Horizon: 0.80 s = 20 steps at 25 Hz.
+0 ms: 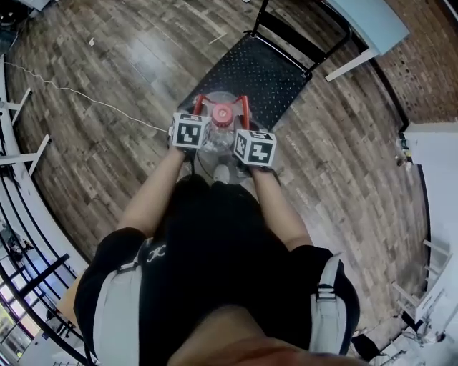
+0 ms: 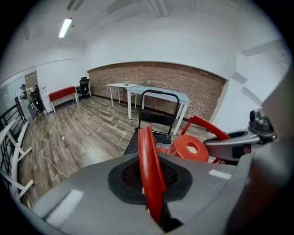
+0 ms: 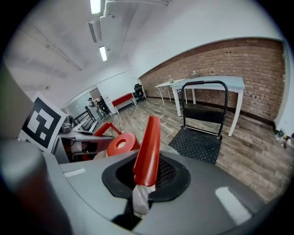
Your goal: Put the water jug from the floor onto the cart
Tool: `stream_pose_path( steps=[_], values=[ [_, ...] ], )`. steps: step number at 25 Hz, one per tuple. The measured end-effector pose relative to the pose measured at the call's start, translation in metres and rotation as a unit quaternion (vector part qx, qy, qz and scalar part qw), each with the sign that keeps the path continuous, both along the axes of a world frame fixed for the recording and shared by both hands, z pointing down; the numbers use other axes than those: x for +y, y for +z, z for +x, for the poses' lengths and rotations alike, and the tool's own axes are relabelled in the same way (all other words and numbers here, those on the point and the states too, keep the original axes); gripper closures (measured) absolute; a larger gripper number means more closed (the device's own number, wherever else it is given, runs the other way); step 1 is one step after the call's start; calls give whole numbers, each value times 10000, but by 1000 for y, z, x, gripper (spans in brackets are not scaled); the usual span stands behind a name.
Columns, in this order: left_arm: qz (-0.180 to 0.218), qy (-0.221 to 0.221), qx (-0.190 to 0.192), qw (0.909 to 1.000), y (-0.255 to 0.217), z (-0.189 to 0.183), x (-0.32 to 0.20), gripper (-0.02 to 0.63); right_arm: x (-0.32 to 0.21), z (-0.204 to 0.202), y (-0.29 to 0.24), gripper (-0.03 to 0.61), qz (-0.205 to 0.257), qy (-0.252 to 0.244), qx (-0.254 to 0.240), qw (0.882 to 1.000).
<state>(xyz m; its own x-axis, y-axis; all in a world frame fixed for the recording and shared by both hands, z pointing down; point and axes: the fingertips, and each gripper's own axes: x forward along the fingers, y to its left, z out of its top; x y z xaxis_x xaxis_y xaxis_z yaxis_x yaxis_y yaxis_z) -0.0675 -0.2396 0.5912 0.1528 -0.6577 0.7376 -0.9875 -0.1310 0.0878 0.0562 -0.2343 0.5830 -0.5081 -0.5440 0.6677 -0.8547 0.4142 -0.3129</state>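
The water jug, clear with a red cap [image 1: 222, 114] and two red handles, hangs in front of me at the near edge of the black cart platform [image 1: 250, 71]. Whether it rests on the platform I cannot tell. My left gripper [image 1: 198, 118] is shut on the left red handle [image 2: 149, 160]. The right red handle [image 3: 148, 147] stands between the jaws of my right gripper [image 1: 245, 121], which are slightly apart and not pressing on it. The cap [image 2: 189, 148] and the other gripper show in each gripper view.
The cart's upright black push bar [image 1: 300, 39] is at its far end. A white table [image 1: 372, 21] stands beyond it by a brick wall. A thin cable [image 1: 79, 93] runs across the wooden floor on the left, near a metal railing [image 1: 21, 186].
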Motion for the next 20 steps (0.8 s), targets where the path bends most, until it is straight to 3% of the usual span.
stream_pose_path(
  steps=[7,16,20],
  values=[
    [-144,96,110,9998,37,-14,-34,609,-33,-17,41,539,-300,-9,237,9993],
    [-394,340,300,9982,89,-36,-75,590,-75,-39,93,551,-772,321,478,9953],
    [-281,491,337,9978,107,-44,-92,583,-88,-49,116,554,-905,413,567,9934]
  ],
)
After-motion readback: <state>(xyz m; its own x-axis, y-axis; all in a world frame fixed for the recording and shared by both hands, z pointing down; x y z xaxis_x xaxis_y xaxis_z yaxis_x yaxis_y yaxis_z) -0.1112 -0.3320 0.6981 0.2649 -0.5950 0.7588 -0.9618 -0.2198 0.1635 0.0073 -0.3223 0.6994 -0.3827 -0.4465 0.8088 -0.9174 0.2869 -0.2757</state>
